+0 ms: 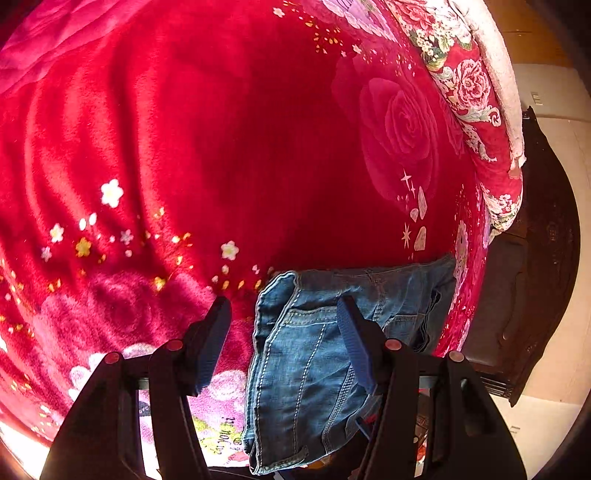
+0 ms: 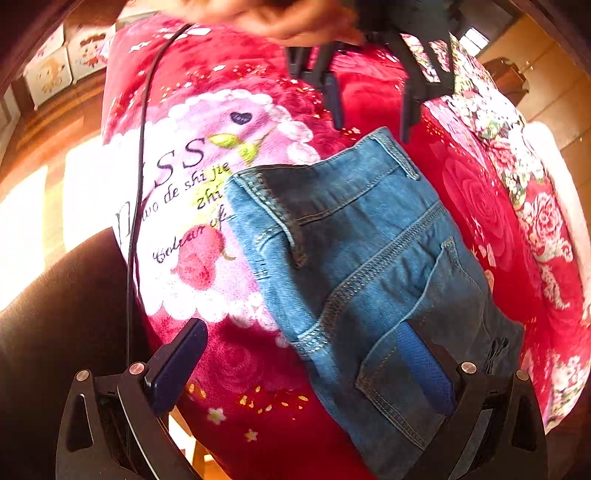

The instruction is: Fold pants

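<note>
Lying folded into a compact bundle, the blue denim pants [image 2: 373,266] rest on a red floral blanket [image 1: 207,147] that covers a bed; every place below is given relative to the pants. Nearest in the right wrist view, the right hand-held gripper [image 2: 314,365] has its fingers spread wide: one blue pad [image 2: 424,369] lies over the back pocket end of the pants, the other finger is off the denim to the side, over the blanket, so nothing is pinched. In the left wrist view, the left hand-held gripper [image 1: 284,332] is likewise spread, one finger above the pants' stitched seams and the other beside their folded edge over the blanket. Just beside the pants, a pink patch of the blanket carries printed lettering [image 2: 177,206]. A thin black cable [image 2: 138,184] runs across that patch. Beyond the pants' far waistband corner, the left hand-held gripper shows again, held by a blurred hand [image 2: 288,18]. Farther off, decorated boxes [image 2: 62,62] sit past the bed's edge.
</note>
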`<state>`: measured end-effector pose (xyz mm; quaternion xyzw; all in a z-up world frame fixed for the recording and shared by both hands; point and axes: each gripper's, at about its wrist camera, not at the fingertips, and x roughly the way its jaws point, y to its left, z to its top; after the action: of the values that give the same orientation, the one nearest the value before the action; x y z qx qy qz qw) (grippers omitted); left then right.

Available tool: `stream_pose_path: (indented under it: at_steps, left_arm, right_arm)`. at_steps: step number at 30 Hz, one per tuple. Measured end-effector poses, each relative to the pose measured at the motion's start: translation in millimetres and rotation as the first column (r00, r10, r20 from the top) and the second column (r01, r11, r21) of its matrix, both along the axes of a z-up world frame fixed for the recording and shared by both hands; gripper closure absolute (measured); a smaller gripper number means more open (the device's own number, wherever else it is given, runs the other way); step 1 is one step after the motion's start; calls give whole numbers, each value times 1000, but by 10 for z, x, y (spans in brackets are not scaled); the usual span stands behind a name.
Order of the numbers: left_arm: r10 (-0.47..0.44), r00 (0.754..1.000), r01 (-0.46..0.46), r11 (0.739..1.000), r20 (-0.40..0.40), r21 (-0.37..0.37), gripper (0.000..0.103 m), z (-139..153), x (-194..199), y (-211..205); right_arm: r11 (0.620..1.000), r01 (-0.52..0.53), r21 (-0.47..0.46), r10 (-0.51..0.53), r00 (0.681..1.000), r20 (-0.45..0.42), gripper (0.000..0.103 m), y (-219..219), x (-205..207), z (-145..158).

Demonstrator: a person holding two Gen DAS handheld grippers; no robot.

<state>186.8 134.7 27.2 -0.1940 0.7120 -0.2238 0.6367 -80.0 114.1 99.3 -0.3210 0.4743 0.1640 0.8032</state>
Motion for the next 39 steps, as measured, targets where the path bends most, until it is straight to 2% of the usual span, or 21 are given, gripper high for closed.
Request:
stream_pose_path:
  at_steps: [3,6,8,9,10,11,13,14,15,18,20,22,24,26,30,33,35,37,38,39]
  left_arm:
    - [-67,998,67,998,-5,3,36,-54,21,-159]
    - [-144,989,144,989,-21,17,36,-133,-36,-329]
    - [-158,987,158,987,-13,42,38,-138,-57,-377]
    - [-146,989,146,989,-11,26,55,-124,-60,-368]
    - [-132,991,132,991,-30,-4,75,-124,-62,-350]
    - [-115,992,113,993,-51,-40,79,-116,-69,-323]
    - [-96,995,94,994,-28,-52,84,-33,-86,-303]
    - [-95,995,95,994,-14,-51,85,21,-100,-315]
    - [-89,996,89,994,-5,-56,91,78,-113,-333]
    - [-83,996,85,993,28,-87,91,300,-170,-440]
    - [-99,993,105,989,61,-101,91,481,-211,-578]
    - [-118,989,127,986,85,-112,91,651,-247,-784]
    - [-143,984,155,980,102,-126,91,801,-293,-1036]
    - [-182,975,198,973,126,-121,91,931,-353,-1357]
    - [-289,945,307,946,154,-107,90,1046,-544,-2198]
    - [-370,920,383,919,128,-92,89,926,-759,-2897]
    - [-417,905,423,904,88,-64,89,739,-941,-3331]
    - [-461,886,460,888,51,16,85,542,-1122,-3688]
    - [-479,877,476,877,36,64,83,463,-1197,-3828]
    - [-488,872,483,869,29,103,83,436,-1264,-3918]
  right_arm:
    - [995,-38,-91,40,999,23,2,160,6,-160]
    - [996,-26,-80,28,999,26,3,176,86,-152]
    - [999,-5,-34,5,1000,2,19,148,183,-114]
    - [1000,1,6,-1,1000,-21,36,116,238,-93]
    - [1000,11,24,-11,1000,-21,59,94,269,-53]
    - [999,20,25,-20,1000,0,72,73,313,-16]
    - [996,51,78,-52,999,5,86,-55,371,97]
    - [990,81,115,-82,997,3,88,-144,399,155]
    - [984,107,145,-109,994,6,89,-235,420,209]
    - [955,170,243,-179,984,16,90,-507,412,394]
    - [927,213,309,-230,973,21,90,-722,400,530]
    - [880,275,387,-299,954,3,90,-1006,368,649]
    - [826,332,455,-363,931,-21,90,-1294,297,749]
    - [755,398,521,-433,899,-59,90,-1641,213,788]
    - [568,530,630,-567,807,-167,90,-2421,-65,757]
    - [414,628,659,-648,712,-270,89,-2943,-336,596]
    - [267,708,654,-668,625,-404,84,-3293,-512,338]
    - [120,779,615,-660,526,-537,76,-3525,-668,20]
    - [61,803,593,-642,486,-593,76,-3615,-736,-126]
    - [25,820,572,-634,455,-625,76,-3680,-797,-218]
